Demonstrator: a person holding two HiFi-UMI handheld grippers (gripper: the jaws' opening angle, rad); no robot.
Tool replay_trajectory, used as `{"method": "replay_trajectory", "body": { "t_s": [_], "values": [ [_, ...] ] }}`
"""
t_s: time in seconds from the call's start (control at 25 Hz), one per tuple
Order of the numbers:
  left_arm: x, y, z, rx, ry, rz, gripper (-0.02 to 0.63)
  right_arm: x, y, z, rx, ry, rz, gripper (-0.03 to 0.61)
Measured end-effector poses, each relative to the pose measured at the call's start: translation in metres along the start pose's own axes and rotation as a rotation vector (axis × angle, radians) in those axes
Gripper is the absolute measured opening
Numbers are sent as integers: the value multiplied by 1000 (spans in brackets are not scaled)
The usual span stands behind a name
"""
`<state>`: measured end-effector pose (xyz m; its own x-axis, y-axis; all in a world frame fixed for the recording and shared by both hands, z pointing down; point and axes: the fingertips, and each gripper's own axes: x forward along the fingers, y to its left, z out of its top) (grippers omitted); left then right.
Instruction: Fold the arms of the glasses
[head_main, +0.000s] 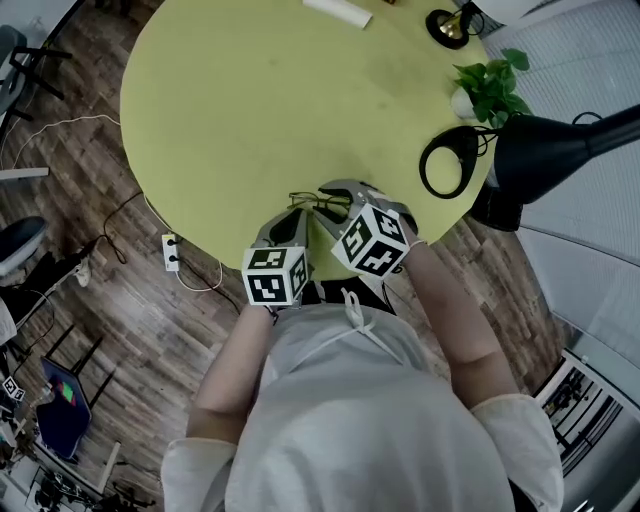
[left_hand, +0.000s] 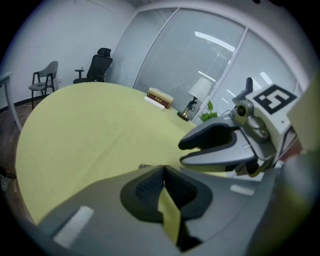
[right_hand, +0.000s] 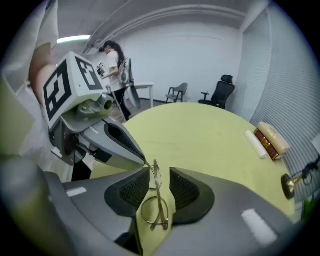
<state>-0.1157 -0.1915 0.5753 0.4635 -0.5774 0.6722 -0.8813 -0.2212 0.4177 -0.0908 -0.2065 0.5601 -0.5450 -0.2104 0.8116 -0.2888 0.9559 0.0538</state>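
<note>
The thin wire-framed, round-lensed glasses (right_hand: 158, 197) hung above the round yellow-green worktop's (head_main: 250, 110) near edge. Only the closed left claw (left_hand: 163, 172) pinched them. The right claw (right_hand: 160, 172) gaped around them (pads clear), so they could swivel or slip out.

Glasses (right_hand: 156, 200) at the near edge of the surface (head_main: 260, 110)
They sit between the right tool's (right_hand: 159, 172) jaws, left tool (left_hand: 163, 169) touching from the left; plant (head_main: 490, 88) and lamp (head_main: 545, 150) at the right edge
</note>
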Motion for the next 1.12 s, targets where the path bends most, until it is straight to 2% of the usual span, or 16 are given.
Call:
{"method": "replay_trajectory", "body": {
  "t_s": [0.12,0.24,0.4,0.56,0.64,0.8,0.96,1.12],
  "values": [
    [-21,-8,29,23,-82,0,8,-32,-4,14,151,-127,-56,118],
    [-45,-19,65,81,-176,5,8,-67,-14,26,252,-223,-143,85],
    [-75,-45,123,224,-313,4,8,-115,-43,46,348,-367,-291,38],
    [-103,-82,163,359,-417,-17,8,-163,-66,55,388,-470,-427,2],
    [-116,-98,174,372,-446,-37,8,-185,-70,56,395,-507,-485,2],
    [-142,-116,200,345,-520,-71,8,-224,-75,64,406,-583,-578,0],
    [-160,-121,220,373,-576,-42,8,-245,-75,72,422,-642,-594,0],
    [-163,-130,223,404,-581,-31,8,-249,-75,75,421,-648,-593,0]
  ]
}}
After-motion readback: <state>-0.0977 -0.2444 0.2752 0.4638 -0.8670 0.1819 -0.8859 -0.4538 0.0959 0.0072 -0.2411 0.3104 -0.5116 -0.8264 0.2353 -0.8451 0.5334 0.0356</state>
